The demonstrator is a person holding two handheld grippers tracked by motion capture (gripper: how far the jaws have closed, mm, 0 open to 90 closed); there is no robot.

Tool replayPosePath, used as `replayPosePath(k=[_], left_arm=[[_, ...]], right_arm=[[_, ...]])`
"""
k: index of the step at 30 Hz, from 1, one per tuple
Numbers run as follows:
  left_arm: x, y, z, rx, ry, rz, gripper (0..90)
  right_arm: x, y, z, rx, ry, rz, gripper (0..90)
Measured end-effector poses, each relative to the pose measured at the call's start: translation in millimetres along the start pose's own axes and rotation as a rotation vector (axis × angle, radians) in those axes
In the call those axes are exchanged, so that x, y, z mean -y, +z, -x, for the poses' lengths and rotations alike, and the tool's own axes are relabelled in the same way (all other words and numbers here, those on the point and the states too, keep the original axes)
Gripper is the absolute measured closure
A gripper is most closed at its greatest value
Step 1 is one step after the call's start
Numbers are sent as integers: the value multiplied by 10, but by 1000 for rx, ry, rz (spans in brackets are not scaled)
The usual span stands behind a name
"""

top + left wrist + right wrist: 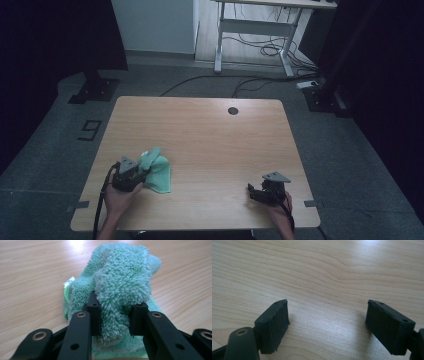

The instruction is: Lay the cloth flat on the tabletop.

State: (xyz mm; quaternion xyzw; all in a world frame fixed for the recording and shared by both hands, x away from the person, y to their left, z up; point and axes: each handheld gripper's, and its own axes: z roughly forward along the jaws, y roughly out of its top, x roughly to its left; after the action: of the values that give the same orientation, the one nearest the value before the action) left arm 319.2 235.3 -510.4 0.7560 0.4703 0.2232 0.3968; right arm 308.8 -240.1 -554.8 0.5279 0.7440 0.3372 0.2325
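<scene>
A fluffy mint-green cloth (pixel 159 170) lies bunched on the wooden table (pixel 215 140) near its front left. My left gripper (pixel 143 174) is shut on it. In the left gripper view the two black pads pinch a raised fold of the cloth (pixel 122 277) between them at the left gripper (pixel 115 315), while the rest of it rests on the wood. A small white tag (pixel 68 282) sticks out at the cloth's left edge. My right gripper (pixel 254 192) sits low at the front right, and in its own view the right gripper (pixel 327 322) is open over bare wood.
A round dark cable hole (pixel 233 110) sits near the table's far edge. Beyond the table stand a white desk frame (pixel 255 30) and loose cables (pixel 270 50) on the floor. Black stand bases (pixel 95 90) flank the table's far corners.
</scene>
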Motion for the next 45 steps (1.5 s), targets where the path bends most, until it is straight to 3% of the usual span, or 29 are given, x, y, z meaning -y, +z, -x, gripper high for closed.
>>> replayPosePath(k=[7, 17, 24, 25, 31, 34, 35, 38, 45], left_arm=[[-214, -43, 224, 42, 40, 36, 686], [-453, 74, 520, 97, 86, 50, 685], [-686, 247, 756, 137, 127, 56, 685], [-769, 320, 828, 143, 149, 52, 684], [-966, 538, 1061, 177, 195, 40, 682], [-977, 614, 1119, 184, 207, 31, 679], [-964, 705, 1172, 206, 206, 10, 677], [-921, 833, 1237, 208, 212, -12, 669], [-747, 1032, 1219, 180, 202, -84, 641]], right_arm=[[0, -1, -1, 6, 6, 1, 196], [0, -1, -2, 6, 7, 1, 196], [7, -9, -38, 32, 25, 3, 205], [15, -17, -60, 37, 30, 2, 205], [27, -30, -80, 50, 43, 2, 198], [33, -35, -86, 59, 49, 2, 197], [35, -38, -92, 65, 54, 2, 195], [37, -39, -96, 69, 57, 2, 194], [45, -48, -98, 78, 68, -1, 183]])
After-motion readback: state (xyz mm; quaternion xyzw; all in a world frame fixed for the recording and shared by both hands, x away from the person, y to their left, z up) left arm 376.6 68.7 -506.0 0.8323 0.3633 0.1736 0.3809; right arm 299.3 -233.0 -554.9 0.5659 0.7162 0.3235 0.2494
